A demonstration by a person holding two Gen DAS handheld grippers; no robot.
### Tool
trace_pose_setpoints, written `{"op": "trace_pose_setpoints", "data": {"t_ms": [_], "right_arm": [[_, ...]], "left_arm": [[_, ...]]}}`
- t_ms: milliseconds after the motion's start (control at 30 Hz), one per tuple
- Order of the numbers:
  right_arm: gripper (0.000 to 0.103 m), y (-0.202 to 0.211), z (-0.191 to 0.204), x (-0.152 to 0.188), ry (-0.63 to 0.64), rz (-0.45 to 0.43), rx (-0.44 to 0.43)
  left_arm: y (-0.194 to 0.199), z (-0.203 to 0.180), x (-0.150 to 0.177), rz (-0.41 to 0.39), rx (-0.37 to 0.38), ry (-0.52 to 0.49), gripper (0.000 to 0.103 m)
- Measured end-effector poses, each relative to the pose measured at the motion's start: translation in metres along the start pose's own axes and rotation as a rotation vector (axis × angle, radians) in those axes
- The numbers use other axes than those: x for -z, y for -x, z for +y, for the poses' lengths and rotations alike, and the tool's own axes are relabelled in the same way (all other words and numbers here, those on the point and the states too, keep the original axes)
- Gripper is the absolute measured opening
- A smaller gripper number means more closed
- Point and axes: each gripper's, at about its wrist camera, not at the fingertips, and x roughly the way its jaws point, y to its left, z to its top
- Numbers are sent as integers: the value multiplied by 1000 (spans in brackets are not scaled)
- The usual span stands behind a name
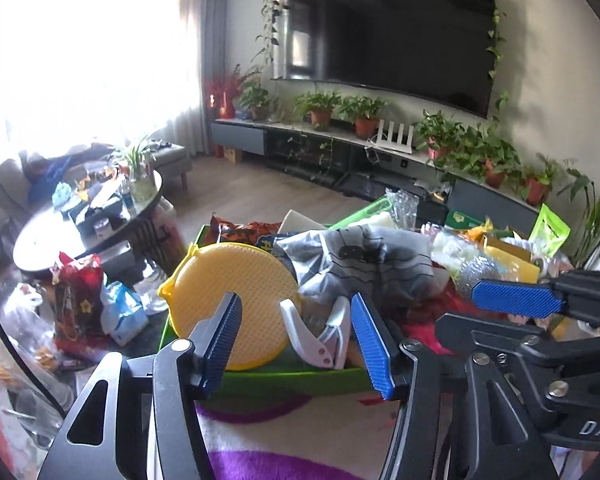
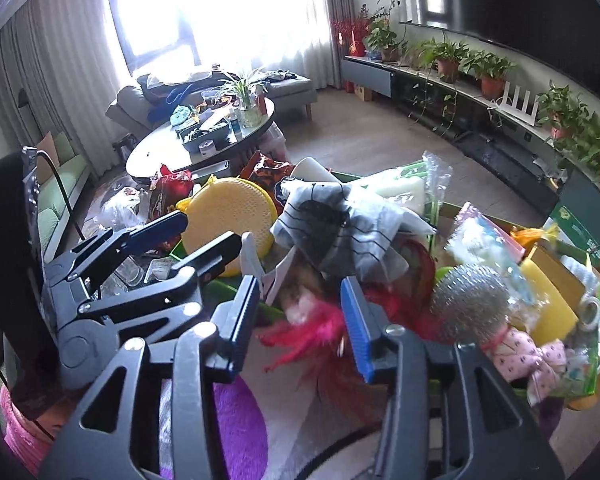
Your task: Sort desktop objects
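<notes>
Over the heaped green tray [image 1: 260, 374], both grippers are held ready. The left gripper [image 1: 296, 334] is spread wide and empty, framing a white clip [image 1: 320, 336] beside the yellow round lid [image 1: 236, 296], probably to be picked next. The right gripper [image 2: 300, 320] is also wide and empty, above red feathers [image 2: 320, 332]. Much under the grey cloth [image 2: 340, 232] is hidden, and the counter is mostly covered.

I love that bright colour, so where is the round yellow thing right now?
The round yellow disc leans in the green box, left of the grey striped cloth.
</notes>
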Motion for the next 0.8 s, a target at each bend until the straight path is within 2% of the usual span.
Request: {"op": "trace_pose_setpoints", "data": {"t_ms": [100, 267, 800], "right_arm": [[43, 11, 1, 3, 2, -11, 6], [47, 23, 4, 11, 1, -20, 36], [56, 54, 8, 33, -32, -28, 55]], "left_arm": [[7, -4, 3, -2, -21, -7, 66], [17, -8, 7, 0, -16, -2, 70], [56, -17, 14, -9, -2, 12, 71]]}}
